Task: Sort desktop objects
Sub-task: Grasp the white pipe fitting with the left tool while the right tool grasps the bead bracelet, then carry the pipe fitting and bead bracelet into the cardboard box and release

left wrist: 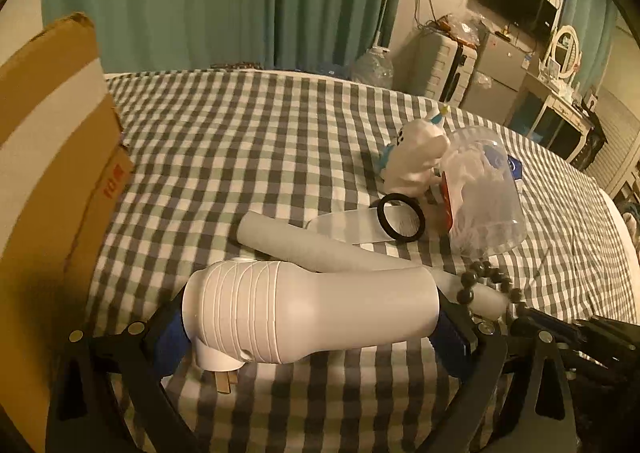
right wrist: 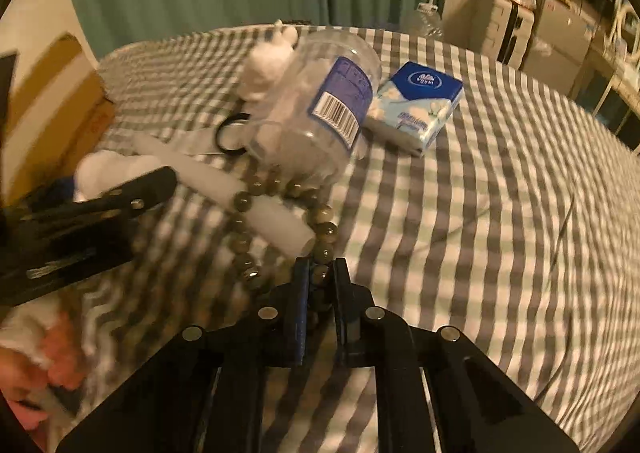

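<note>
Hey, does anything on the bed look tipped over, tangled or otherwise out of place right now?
Yes. The clear plastic jar lies on its side against the plush toy. The bead bracelet is looped around the white tube while the right hand-held gripper pinches it, so lifting may drag the tube.

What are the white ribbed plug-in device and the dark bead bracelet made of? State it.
White ribbed plug-in device: likely matte moulded plastic, with crisp ridges and a soft sheen. Dark bead bracelet: polished stone or glass, judging by the glossy highlights; which one is unclear.

A white ribbed plug-in device (left wrist: 304, 313) lies sideways; a dark bead bracelet (right wrist: 280, 221) loops a white tube (right wrist: 224, 177).
</note>
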Demonstrator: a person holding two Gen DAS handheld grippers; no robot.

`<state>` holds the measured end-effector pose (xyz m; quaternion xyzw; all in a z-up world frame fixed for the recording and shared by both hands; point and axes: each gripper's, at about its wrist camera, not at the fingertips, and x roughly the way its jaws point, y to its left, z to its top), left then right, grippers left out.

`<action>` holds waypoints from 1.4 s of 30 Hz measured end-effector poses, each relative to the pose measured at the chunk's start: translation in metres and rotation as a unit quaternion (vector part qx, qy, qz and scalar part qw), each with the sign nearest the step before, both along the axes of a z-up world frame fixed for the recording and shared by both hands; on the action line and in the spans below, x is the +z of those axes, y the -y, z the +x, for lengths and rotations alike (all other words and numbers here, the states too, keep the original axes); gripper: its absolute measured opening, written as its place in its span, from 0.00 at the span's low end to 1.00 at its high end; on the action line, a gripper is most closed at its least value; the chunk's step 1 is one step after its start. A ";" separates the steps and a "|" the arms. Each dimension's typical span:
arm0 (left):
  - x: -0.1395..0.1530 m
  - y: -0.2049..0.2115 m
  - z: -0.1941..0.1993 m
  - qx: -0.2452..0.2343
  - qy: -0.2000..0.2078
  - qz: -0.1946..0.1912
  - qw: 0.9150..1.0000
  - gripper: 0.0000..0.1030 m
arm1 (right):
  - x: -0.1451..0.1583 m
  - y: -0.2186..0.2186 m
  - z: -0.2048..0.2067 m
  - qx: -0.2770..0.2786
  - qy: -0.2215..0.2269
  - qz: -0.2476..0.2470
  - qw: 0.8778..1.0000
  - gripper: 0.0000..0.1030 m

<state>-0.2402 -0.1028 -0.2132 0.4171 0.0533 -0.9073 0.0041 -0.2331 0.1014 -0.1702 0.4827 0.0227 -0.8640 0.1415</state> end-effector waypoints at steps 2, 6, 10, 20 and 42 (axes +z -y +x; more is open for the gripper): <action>0.007 -0.001 0.008 0.004 -0.009 -0.010 1.000 0.98 | 0.011 -0.006 0.009 -0.005 -0.007 -0.016 1.000 0.11; 0.026 -0.002 0.022 0.006 -0.024 -0.016 1.000 0.98 | 0.043 -0.014 0.028 -0.006 -0.030 -0.044 0.999 0.11; 0.052 -0.012 0.036 0.014 -0.033 -0.024 0.999 0.98 | 0.069 -0.011 0.047 -0.006 -0.055 -0.046 0.997 0.11; 0.132 -0.012 0.081 0.000 -0.049 -0.020 0.999 0.98 | 0.130 -0.006 0.099 0.006 -0.096 -0.071 0.993 0.11; 0.218 0.168 0.115 0.065 -0.080 -0.097 0.990 0.98 | 0.239 0.207 0.107 0.208 -0.132 -0.145 0.958 0.11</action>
